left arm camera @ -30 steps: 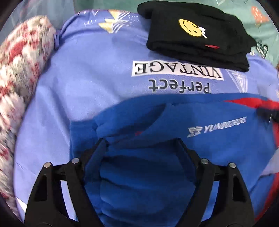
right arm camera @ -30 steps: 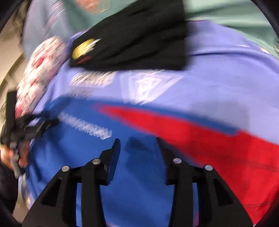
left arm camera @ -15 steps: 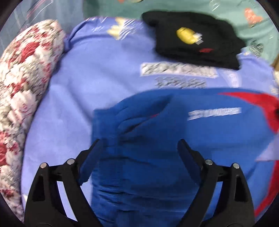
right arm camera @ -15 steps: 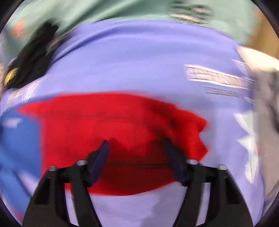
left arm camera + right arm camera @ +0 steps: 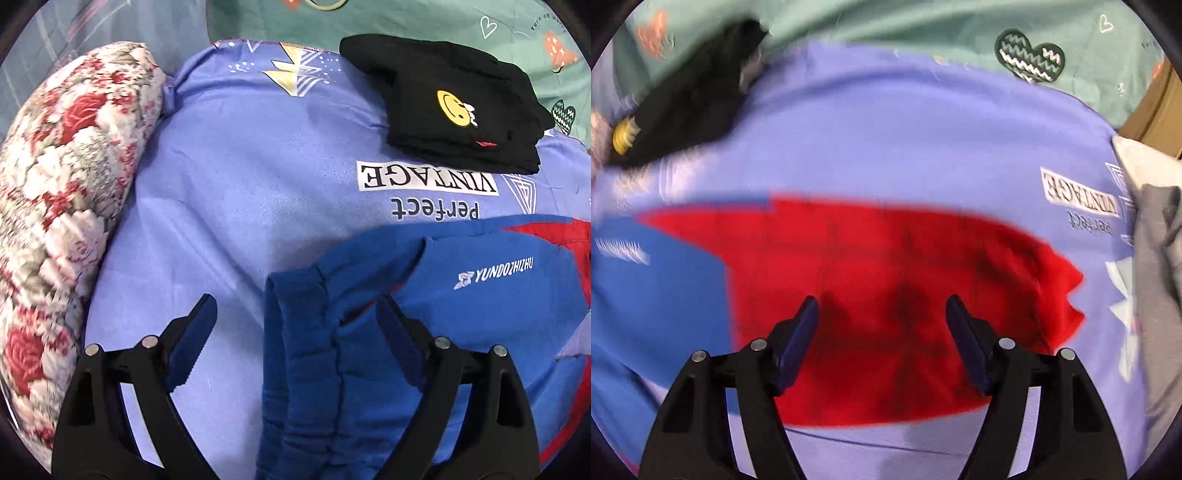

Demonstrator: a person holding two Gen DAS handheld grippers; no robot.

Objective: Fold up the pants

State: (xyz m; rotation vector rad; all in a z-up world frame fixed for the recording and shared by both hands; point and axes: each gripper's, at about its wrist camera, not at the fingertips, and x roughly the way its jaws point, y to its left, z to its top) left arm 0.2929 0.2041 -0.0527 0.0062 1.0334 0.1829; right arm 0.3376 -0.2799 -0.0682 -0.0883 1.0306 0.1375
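The blue and red pants (image 5: 461,295) lie flat on a lilac printed sheet (image 5: 258,177). Their ribbed blue waistband (image 5: 299,354) sits between the fingers of my left gripper (image 5: 295,314), which is open and empty above it. In the right wrist view the red leg part of the pants (image 5: 886,280) lies under my right gripper (image 5: 882,314), which is open and empty. The blue part of the pants (image 5: 657,295) shows at the left of that view.
A folded black garment with a yellow smiley (image 5: 454,107) lies at the back of the sheet. A floral pillow (image 5: 62,192) borders the left side. A grey cloth (image 5: 1160,295) lies at the right edge. Green bedding (image 5: 923,26) is behind.
My left gripper has drawn back and to the left off the waistband, which now lies released. My right gripper has swept right along the pants from the blue part to the red leg.
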